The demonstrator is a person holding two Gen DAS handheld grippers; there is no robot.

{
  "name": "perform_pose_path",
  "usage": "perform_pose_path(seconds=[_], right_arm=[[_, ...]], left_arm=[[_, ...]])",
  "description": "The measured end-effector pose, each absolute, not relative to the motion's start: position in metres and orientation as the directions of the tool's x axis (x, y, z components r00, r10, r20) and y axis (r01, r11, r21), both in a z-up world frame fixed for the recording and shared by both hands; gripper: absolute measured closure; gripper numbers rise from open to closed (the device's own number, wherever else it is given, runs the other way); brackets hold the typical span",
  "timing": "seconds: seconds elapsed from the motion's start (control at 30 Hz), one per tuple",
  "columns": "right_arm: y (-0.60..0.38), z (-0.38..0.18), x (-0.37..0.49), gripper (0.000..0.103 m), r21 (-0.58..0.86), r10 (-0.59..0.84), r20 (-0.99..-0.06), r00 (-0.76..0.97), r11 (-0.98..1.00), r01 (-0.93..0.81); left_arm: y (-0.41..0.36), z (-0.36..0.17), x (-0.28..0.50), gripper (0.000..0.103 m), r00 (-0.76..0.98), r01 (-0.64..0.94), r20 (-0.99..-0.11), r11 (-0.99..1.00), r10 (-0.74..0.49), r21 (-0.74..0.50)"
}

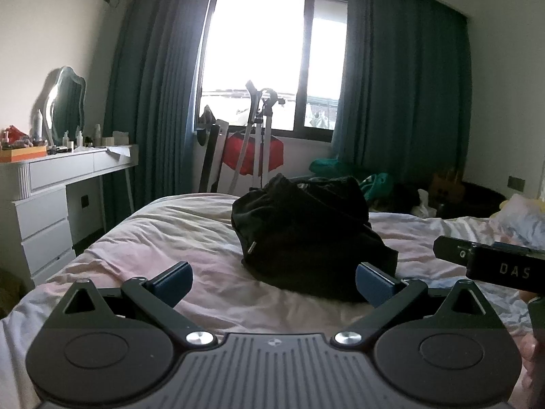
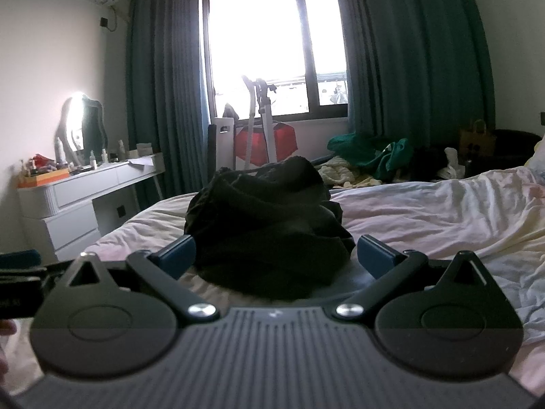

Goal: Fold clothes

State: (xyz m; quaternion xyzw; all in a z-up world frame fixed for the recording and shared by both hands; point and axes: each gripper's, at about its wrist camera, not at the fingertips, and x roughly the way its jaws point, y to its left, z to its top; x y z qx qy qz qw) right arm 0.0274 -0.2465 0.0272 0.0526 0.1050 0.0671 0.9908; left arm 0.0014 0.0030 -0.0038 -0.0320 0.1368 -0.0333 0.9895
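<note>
Clothing is sitting in front of me as one dark, crumpled garment (image 1: 306, 235), heaped in a mound on the pale, wrinkled bedsheet (image 1: 163, 235) near the middle of the bed. From my left wrist camera I am seeing the left gripper (image 1: 274, 284) hovering just short of the heap with its blue-padded fingers (image 1: 172, 284) spread wide and grasping nothing; the right-hand pad is lying close to the garment's near edge, though I cannot tell if it is touching. From my right wrist camera the right gripper (image 2: 276, 255) is facing the same mound (image 2: 265, 221), its fingers likewise released, one on each side of the heap's near end. The right gripper's black body is also showing at the edge of the left view (image 1: 494, 266). Beyond the bed, a white dresser (image 1: 51, 197) is standing to the left, a bright window (image 1: 269, 61) with teal curtains (image 1: 153, 85) is glowing behind, and a pile of green clothes (image 2: 371, 153) is lying past the bed's far side.
</note>
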Motion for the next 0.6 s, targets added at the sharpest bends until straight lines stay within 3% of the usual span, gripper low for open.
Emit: perform_pose_path(seconds=[0.6], right_arm=[[-0.254, 0.027, 0.03, 0.0, 0.179, 0.151, -0.179, 0.972, 0.977, -0.119]], left_arm=[[0.016, -0.021, 0.011, 0.003, 0.951, -0.001, -0.306, 0.992, -0.036, -0.122]])
